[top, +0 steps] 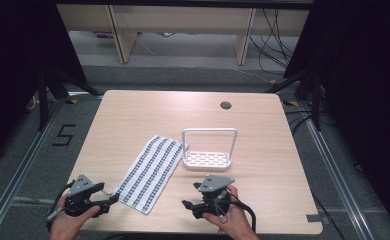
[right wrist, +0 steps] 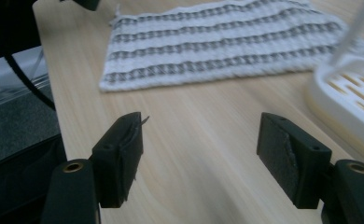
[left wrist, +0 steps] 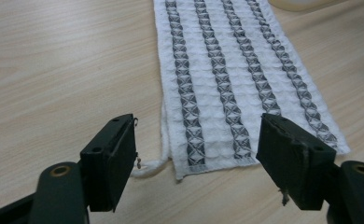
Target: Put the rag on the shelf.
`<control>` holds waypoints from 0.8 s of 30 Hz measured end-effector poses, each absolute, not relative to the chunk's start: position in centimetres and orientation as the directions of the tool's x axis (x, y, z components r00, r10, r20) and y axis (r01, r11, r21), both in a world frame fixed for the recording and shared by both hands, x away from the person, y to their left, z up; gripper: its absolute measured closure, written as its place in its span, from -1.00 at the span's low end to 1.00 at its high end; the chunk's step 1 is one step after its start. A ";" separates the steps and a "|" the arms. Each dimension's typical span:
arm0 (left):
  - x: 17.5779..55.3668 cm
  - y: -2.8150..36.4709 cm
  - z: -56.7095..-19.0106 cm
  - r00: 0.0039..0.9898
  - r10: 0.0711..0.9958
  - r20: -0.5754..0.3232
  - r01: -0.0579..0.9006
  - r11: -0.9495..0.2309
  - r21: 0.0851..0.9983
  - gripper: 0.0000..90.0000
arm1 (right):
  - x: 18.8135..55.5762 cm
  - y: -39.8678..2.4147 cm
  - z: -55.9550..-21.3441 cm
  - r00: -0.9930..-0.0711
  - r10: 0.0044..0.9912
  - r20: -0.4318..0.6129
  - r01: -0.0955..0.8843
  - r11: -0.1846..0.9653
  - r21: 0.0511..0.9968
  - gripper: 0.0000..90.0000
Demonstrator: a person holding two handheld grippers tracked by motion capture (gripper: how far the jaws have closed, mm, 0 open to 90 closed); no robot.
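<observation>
A white cloth (top: 150, 172) with dark patterned stripes lies flat on the wooden table (top: 133, 115), running from the near left towards the middle. My left gripper (top: 114, 199) is at the cloth's near corner, held low by a hand. Its jaws stand open in the left gripper view (left wrist: 196, 149), and the cloth's (left wrist: 227, 84) short end and a loose thread lie just ahead between them, untouched. My right gripper (top: 185, 205) is at the near edge, right of the cloth. It is open over bare wood (right wrist: 199, 149), with the cloth (right wrist: 217, 46) farther ahead.
A white slotted tray (top: 185, 162) with a tall loop handle stands mid-table, touching the cloth's far end; its rim (right wrist: 353, 102) is at the right of the right gripper view. A cable hole (top: 225, 105) sits near the far edge. The table's near edge is close behind both grippers.
</observation>
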State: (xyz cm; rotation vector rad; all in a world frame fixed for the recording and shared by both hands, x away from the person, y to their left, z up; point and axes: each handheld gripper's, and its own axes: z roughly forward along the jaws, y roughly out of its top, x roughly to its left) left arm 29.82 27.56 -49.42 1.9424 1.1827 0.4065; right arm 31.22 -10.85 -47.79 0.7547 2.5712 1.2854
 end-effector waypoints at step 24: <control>31.4 27.4 -50.5 0.572 0.809 -0.136 0.612 -0.310 0.727 -0.06 | 31.7 -0.7 -50.3 -0.931 0.355 0.083 0.293 0.592 0.751 -0.07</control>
